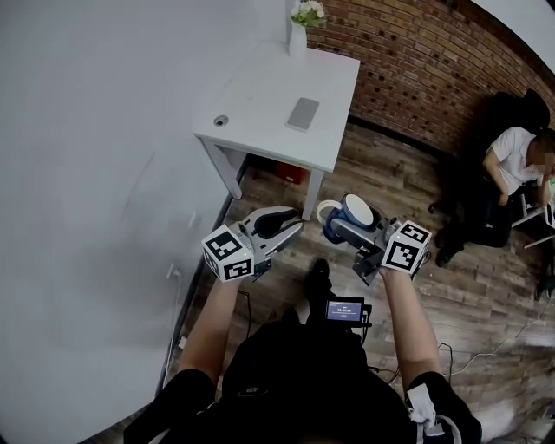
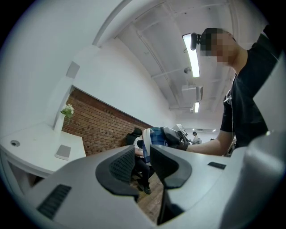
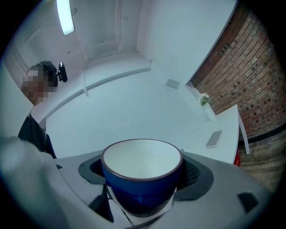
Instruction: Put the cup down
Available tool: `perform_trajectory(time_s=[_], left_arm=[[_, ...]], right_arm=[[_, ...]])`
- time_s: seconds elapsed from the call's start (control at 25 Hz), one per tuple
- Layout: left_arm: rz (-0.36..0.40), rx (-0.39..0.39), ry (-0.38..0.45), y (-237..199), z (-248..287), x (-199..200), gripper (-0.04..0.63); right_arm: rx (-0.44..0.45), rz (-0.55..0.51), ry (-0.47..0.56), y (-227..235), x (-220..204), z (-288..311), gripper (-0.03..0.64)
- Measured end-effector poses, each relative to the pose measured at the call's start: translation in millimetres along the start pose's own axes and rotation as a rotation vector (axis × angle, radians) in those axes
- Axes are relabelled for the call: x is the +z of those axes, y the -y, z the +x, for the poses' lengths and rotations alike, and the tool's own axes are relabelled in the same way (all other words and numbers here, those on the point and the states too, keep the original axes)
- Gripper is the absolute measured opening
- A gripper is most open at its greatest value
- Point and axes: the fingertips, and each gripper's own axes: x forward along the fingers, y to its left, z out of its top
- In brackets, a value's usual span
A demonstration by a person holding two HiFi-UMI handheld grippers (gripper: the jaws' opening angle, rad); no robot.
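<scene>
Cup (image 3: 142,179): deep blue outside, white inside, brownish rim.
Left tongs (image 1: 289,224), right tongs (image 1: 340,229): grey bodies, dark ribbed pads, black-and-white square-marker cubes.
Counter (image 1: 269,95): white.
Phone (image 1: 303,114): grey.
Vase (image 1: 297,39): white.
Flowers (image 1: 308,11): white, green.
Wall (image 1: 416,61): red-brown brick.
Floor (image 1: 390,173): brown wood planks.

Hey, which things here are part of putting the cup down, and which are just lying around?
Part of the job: blue cup; right gripper, shut on it; white table, the likely landing spot.
Just lying about: phone and vase of flowers on the table; left gripper, holding nothing; seated person.
</scene>
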Motion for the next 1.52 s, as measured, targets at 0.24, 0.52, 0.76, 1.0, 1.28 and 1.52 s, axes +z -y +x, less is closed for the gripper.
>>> perform_trajectory(time_s=[0.24, 0.52, 0.76, 1.0, 1.28, 1.52], left_arm=[[0.001, 0.004, -0.012, -48, 20, 1, 0.106], [0.002, 0.03, -0.021, -91, 44, 5, 0.106], [-0.015, 0.069, -0.029, -137, 84, 14, 0.106], [-0.028, 0.104, -0.039, -187, 124, 23, 0.106], [-0.031, 0.149, -0.041, -235, 160, 35, 0.106], [-0.03, 0.165, -0.051, -262, 175, 37, 0.106]], right_arm=[[0.009, 0.007, 0.009, 47, 16, 25, 0.407], [0.035, 0.026, 0.004, 92, 34, 44, 0.407], [0.066, 0.044, -0.018, 144, 63, 59, 0.407], [0.098, 0.061, -0.035, 202, 96, 79, 0.407], [0.125, 0.073, -0.047, 256, 128, 99, 0.407], [0.128, 0.069, -0.054, 283, 138, 114, 0.407]])
